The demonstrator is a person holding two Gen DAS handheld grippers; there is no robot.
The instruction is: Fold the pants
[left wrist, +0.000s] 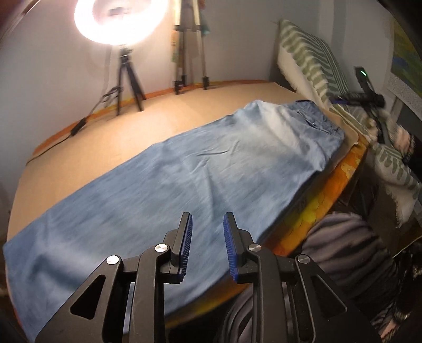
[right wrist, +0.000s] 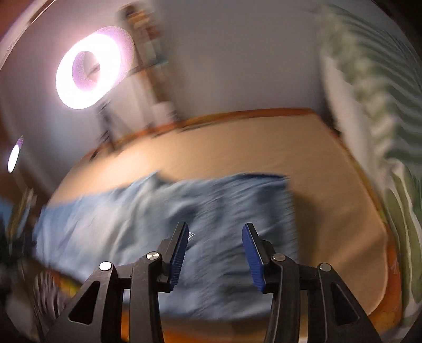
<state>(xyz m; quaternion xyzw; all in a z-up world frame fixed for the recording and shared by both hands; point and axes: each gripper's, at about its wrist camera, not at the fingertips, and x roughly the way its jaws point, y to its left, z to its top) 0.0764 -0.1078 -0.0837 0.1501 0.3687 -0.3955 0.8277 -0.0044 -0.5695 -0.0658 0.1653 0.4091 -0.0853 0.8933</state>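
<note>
1. At the far left corner of the tabletop (left wrist: pixel 184 116), a lit ring light (left wrist: pixel 120 19) stands on a black tripod (left wrist: pixel 128 79). A dark cable (left wrist: pixel 66 134) trails from it along the far edge.
2. Just right of it, a second, silver tripod (left wrist: pixel 190 52) stands against the far wall.
3. A pair of light blue denim pants (left wrist: pixel 171 184) lies flat on the beige tabletop. It forms one long strip running from the near left corner toward the far right corner.
4. The waistband end (left wrist: pixel 313 116) lies at the far right. The hem end (left wrist: pixel 31 261) lies at the near left, and the strip's right side runs close along the tabletop's near edge.
5. The left tongs (left wrist: pixel 207 245) hang over the lower part of the pants. Their blue pads (left wrist: pixel 186 237) stand a small gap apart with nothing gripped between them.
6. Right of the near edge, an orange and yellow cloth (left wrist: pixel 329 195) shows under the beige top, and a person's striped sleeve (left wrist: pixel 343 242) sits beyond it.
7. Along the right edge, a green and white patterned cushion (left wrist: pixel 311 55) leans upright.
8. The right wrist view is badly motion-blurred. The right tongs (right wrist: pixel 215 250) hang over the pants (right wrist: pixel 184 224), open moderately wide and holding nothing.
</note>
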